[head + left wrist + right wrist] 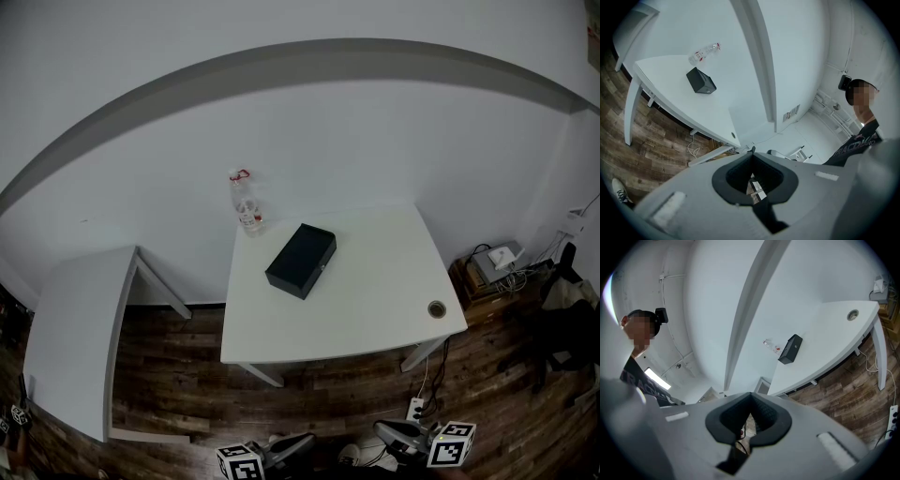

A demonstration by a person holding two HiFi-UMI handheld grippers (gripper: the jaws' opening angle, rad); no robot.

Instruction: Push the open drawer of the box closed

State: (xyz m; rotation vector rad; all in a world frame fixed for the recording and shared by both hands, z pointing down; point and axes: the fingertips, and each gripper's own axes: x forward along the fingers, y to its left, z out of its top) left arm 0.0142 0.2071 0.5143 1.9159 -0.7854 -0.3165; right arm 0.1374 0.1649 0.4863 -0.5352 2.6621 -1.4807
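White-walled rm, dark wood floor [309,370], white table [375,314] mid-frame in head view. Black box [301,260] on tabletop, toward 10 o'clock of its centre, set at an angle. Clear bottle [246,208] just beyond, at 11 o'clock by back edge. Reads as one solid block from here, no drawer seen sticking out. Too small to say whether fully in or out a little, so fits either. Small pale mark on face toward 4 o'clock, maybe a pull; not sure.

Left gripper [307,438] & right gripper [382,428] low at 6 o'clock, over floor, well apart from table. Both w/ jaws together, tips meeting, nothing between.

Risks, by judgement:
- Prob. light & loose on smooth top. W/o bracing on far side, danger of shoving whole thing toward 11 o'clock & knocking bottle over.
- Off-centre contact: likely pivoting instead of closing, or jamming drawer askew.
- Closed tips = narrow contact, easy to skid off a smooth face.
- Long reach in from 6 o'clock: misjudged height could mean clipping table edge.
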